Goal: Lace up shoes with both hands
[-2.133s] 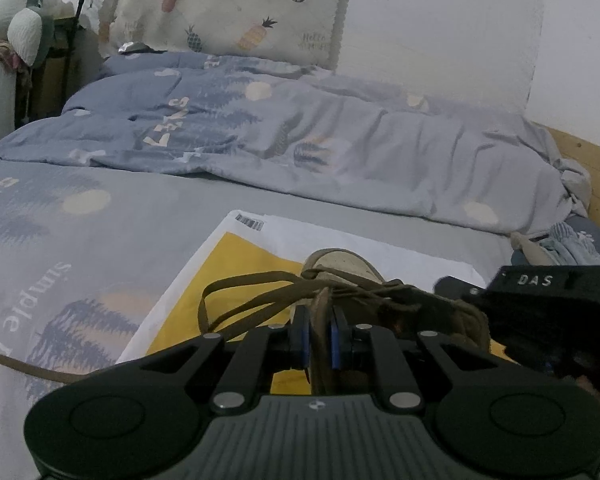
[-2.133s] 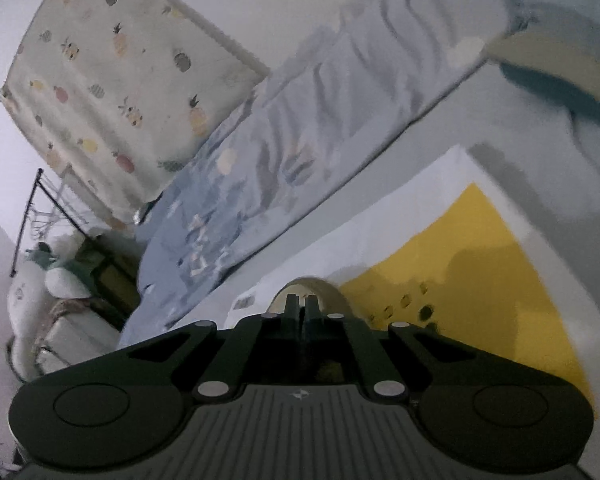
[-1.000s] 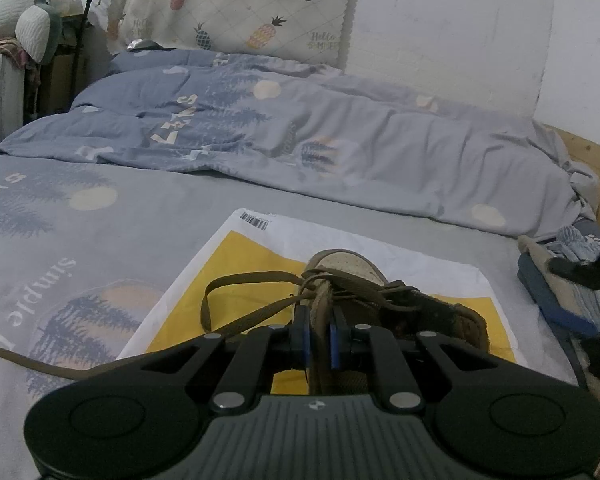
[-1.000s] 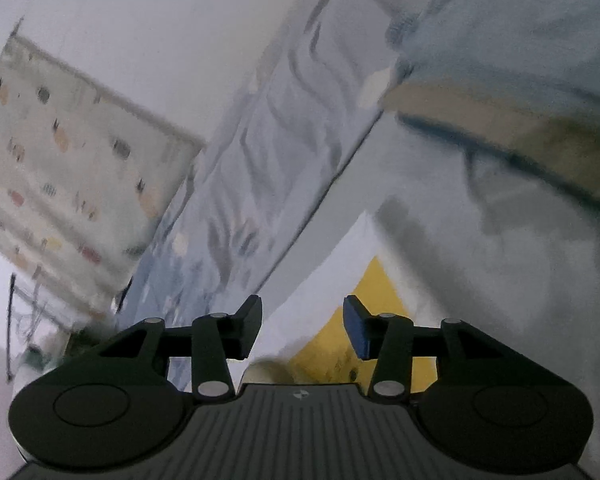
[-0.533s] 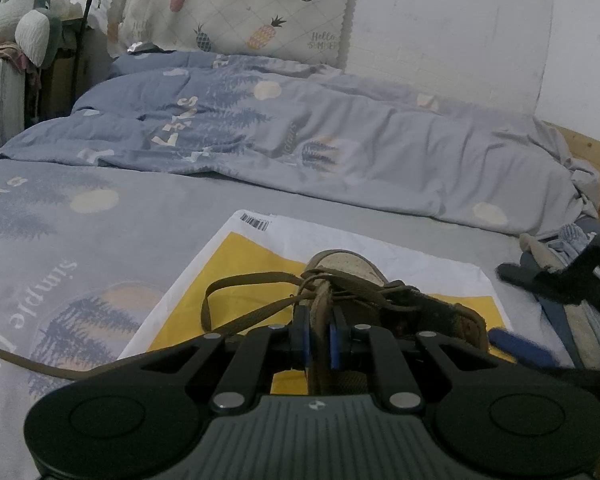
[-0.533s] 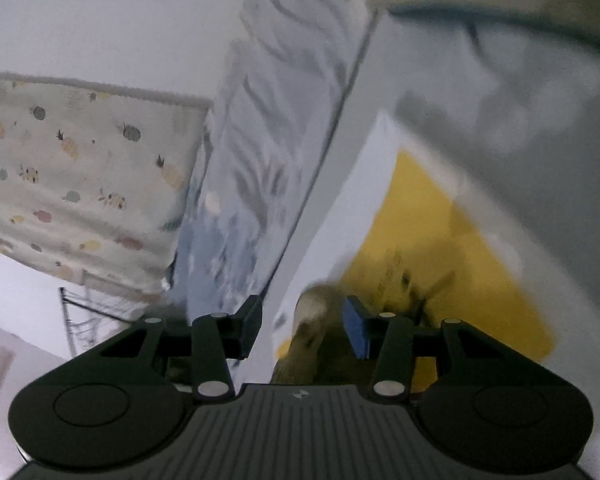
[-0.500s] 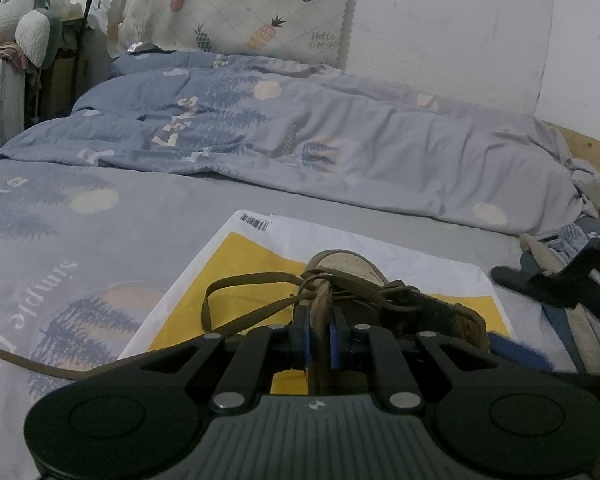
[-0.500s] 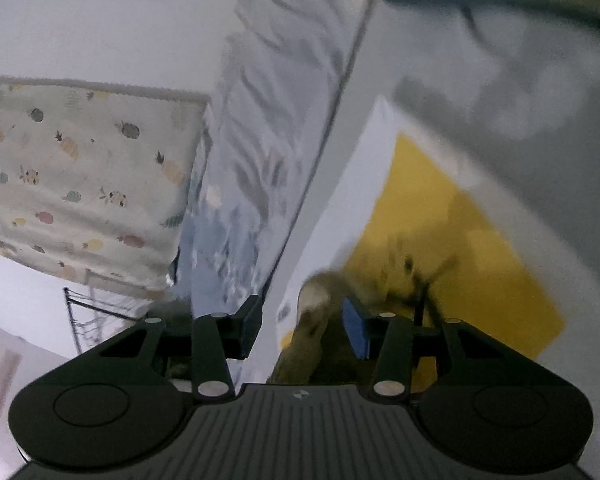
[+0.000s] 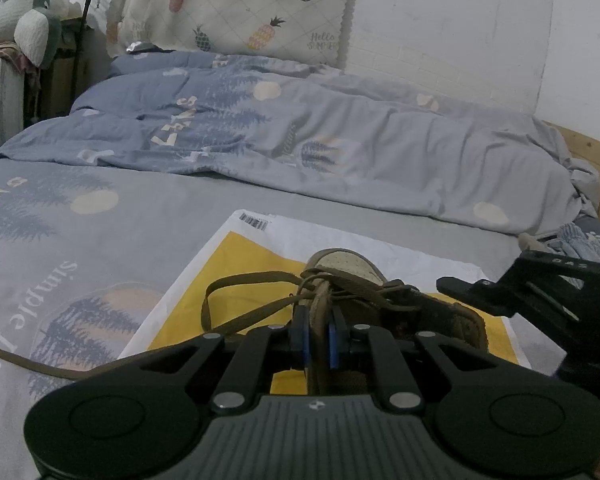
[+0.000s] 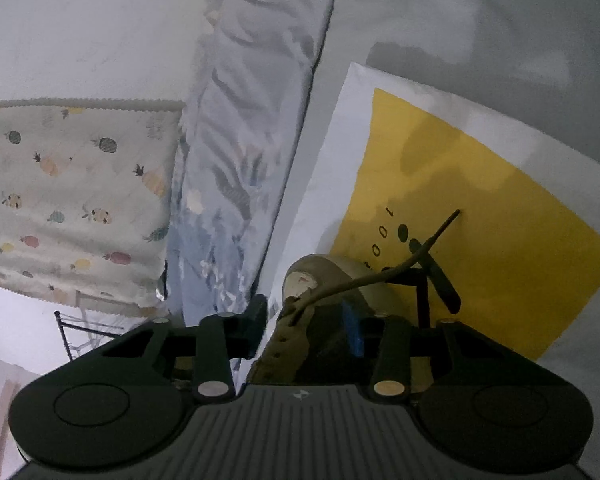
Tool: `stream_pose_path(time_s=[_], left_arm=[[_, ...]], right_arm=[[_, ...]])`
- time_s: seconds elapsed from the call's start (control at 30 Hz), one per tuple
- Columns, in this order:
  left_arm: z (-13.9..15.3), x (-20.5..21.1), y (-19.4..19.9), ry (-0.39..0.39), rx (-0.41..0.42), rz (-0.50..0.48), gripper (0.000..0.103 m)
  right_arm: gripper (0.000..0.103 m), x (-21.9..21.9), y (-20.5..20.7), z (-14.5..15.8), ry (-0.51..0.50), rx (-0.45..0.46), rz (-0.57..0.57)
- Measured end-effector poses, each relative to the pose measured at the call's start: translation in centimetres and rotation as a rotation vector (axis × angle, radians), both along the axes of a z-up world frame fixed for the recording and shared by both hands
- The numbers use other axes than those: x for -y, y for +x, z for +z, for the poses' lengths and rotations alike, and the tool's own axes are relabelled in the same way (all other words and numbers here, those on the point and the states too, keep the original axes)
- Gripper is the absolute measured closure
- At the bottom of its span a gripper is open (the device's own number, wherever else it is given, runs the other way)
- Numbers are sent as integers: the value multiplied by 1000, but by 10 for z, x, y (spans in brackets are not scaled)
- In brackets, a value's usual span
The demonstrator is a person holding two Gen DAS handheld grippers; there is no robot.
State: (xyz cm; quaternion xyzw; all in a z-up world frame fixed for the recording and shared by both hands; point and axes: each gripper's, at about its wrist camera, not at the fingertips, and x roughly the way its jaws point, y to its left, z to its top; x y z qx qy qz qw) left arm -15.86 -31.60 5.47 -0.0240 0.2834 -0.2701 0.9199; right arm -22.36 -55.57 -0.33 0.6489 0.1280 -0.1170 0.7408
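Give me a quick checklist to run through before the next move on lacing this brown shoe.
1. Left gripper clamped on the brown suede shoe's tongue: ok, jaws shut on it.
2. Right gripper lined up: ok, the shoe's eyelet flap sits between its jaws, which have just been closing.
3. Right jaws pressing that flap: not ok, gaps remain either side.
4. Free brown lace end reachable: ok, it arcs out over the yellow and white mailer bag.
5. Other lace clear: ok, it trails left across the grey bedsheet.
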Motion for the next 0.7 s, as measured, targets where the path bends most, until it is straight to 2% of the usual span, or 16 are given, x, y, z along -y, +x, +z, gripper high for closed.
stream_pose_path(time_s=[0.13, 0.2, 0.27, 0.3, 0.4, 0.7], left_arm=[[1, -1, 0, 1, -4, -5, 95], [2, -1, -1, 3, -4, -8, 95], [2, -2, -1, 1, -5, -12, 95], [2, -3, -1, -1, -6, -14, 95], [2, -3, -1, -5, -8, -16, 95], [1, 0, -3, -10, -7, -5, 95]], right_arm=[[71, 1, 7, -2, -12, -10, -6], [81, 2, 9, -3, -14, -13, -6], [84, 1, 11, -3, -28, -18, -2], [90, 1, 11, -3, -36, -17, 2], [99, -2, 12, 4, -100, -35, 17], [102, -9, 10, 27, -318, -86, 35]])
